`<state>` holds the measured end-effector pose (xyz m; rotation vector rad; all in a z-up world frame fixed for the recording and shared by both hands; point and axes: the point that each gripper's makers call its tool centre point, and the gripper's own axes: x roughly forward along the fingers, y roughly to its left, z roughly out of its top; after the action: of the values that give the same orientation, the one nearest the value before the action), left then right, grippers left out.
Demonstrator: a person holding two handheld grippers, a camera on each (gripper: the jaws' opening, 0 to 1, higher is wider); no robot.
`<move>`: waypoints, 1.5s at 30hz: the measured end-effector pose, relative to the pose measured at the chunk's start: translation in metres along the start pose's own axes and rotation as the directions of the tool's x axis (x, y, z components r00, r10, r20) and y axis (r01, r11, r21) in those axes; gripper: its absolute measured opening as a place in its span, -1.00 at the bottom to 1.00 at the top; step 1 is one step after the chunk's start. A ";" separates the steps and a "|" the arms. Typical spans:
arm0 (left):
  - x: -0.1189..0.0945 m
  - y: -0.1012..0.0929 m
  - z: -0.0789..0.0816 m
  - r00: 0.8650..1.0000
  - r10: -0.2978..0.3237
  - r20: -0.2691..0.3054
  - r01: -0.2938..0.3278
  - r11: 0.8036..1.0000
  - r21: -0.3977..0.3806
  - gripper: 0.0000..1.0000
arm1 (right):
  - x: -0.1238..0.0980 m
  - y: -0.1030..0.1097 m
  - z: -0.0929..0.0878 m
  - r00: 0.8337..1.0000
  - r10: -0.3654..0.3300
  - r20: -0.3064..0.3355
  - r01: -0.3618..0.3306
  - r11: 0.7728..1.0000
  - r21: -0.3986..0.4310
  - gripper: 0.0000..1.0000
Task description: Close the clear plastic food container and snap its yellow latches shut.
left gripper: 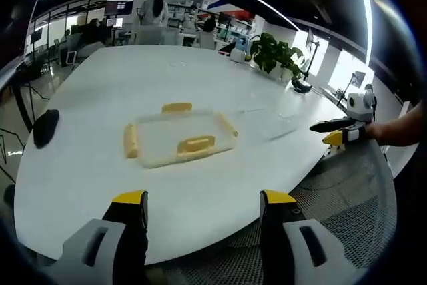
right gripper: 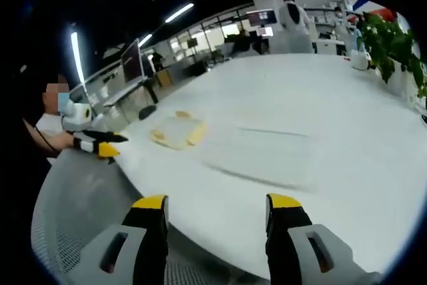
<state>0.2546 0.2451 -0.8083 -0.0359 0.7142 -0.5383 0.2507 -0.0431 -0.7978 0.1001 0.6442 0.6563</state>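
The container (left gripper: 179,139) lay on the white table (left gripper: 100,85), well out from the near edge, with neither gripper touching it. Clear plastic, shallow, four yellow latches around its rim: one on the far side (left gripper: 177,107), one on the near side (left gripper: 195,145), one at each end. Whether the lid sat fully home could not be made out. In the right gripper view the container (right gripper: 177,130) showed small and blurred, and a faint clear sheet (right gripper: 267,148) lay on the table beside it; what it was, hard to say.

The left gripper (left gripper: 203,201) hung back over the table edge, jaws apart and empty. The right gripper (right gripper: 217,205) stood likewise, jaws apart, nothing between them, off over a mesh chair (right gripper: 73,211).

Judged light and thin-walled, likely to skate on the smooth tabletop if pushed from one side. The walls would flex; the latches looked the stiffest parts. Best pressed down on top with one gripper while the other folded each latch over the rim.
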 end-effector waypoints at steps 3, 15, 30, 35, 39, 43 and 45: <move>0.000 -0.001 0.001 1.000 -0.006 0.006 0.006 1.000 -0.008 0.35 | 0.001 0.003 -0.001 1.000 0.012 -0.003 -0.012 1.000 -0.003 0.16; -0.001 -0.004 0.002 1.000 -0.022 0.002 0.022 1.000 0.000 0.32 | -0.003 0.003 0.007 0.999 0.010 0.036 -0.010 1.000 0.011 0.15; -0.003 -0.004 0.007 1.000 -0.029 -0.008 0.029 0.999 -0.027 0.36 | -0.006 0.004 0.026 0.995 0.009 0.095 -0.008 1.000 -0.010 0.15; -0.003 -0.003 0.012 0.999 -0.034 0.003 0.034 0.999 -0.005 0.34 | -0.005 0.009 0.037 0.993 0.033 0.110 -0.030 0.999 -0.028 0.15; -0.004 -0.003 0.020 0.999 -0.034 0.035 0.034 0.999 0.002 0.25 | -0.001 0.013 0.044 0.993 0.042 0.115 -0.038 0.999 -0.037 0.15; -0.002 0.000 0.023 0.999 -0.026 0.030 0.027 0.999 -0.023 0.29 | 0.002 0.018 0.047 0.992 0.053 0.114 -0.047 0.998 -0.052 0.15; -0.001 -0.002 0.021 0.999 -0.046 0.018 0.047 0.997 -0.060 0.28 | 0.004 0.021 0.048 0.992 0.064 0.105 -0.055 0.995 -0.088 0.15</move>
<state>0.2667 0.2407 -0.7911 -0.1140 0.7145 -0.5603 0.2695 -0.0187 -0.7557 0.0751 0.5107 0.7299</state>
